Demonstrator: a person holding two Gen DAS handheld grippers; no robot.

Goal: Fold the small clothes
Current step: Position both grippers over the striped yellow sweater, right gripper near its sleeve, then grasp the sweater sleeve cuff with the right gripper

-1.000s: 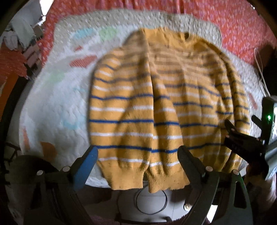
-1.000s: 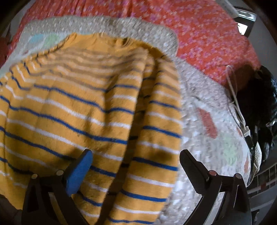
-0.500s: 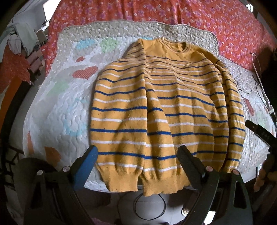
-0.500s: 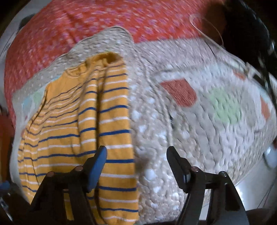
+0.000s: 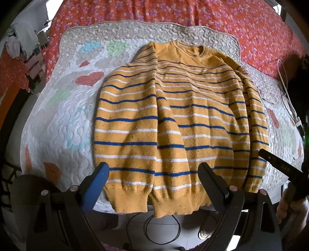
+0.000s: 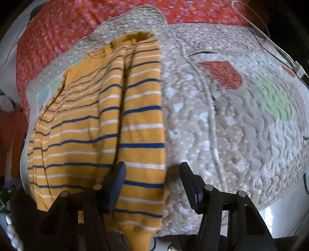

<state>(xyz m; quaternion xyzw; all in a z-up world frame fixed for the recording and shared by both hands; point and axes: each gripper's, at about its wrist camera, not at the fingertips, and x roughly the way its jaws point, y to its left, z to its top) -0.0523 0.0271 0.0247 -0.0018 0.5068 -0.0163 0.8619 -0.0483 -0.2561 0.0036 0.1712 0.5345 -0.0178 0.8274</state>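
Observation:
A yellow sweater [image 5: 179,123] with blue and white stripes lies flat on a quilted mat [image 5: 54,119], collar far, hem over the near edge, both sleeves folded along the body. My left gripper [image 5: 153,179] is open and empty above the hem. My right gripper [image 6: 152,173] is open and empty over the sweater's right edge [image 6: 143,135]. One right finger [image 5: 278,164] shows at the right edge of the left wrist view.
A red floral bedspread [image 5: 193,15] lies under the mat [image 6: 241,135]. A white cable [image 5: 285,85] runs along the right side, also in the right wrist view [image 6: 204,100]. A black cord [image 5: 164,227] loops on the floor below the hem.
The left gripper has drawn back and up, showing the whole sweater. The right gripper has swung to the sweater's right edge and its jaws stand closer together.

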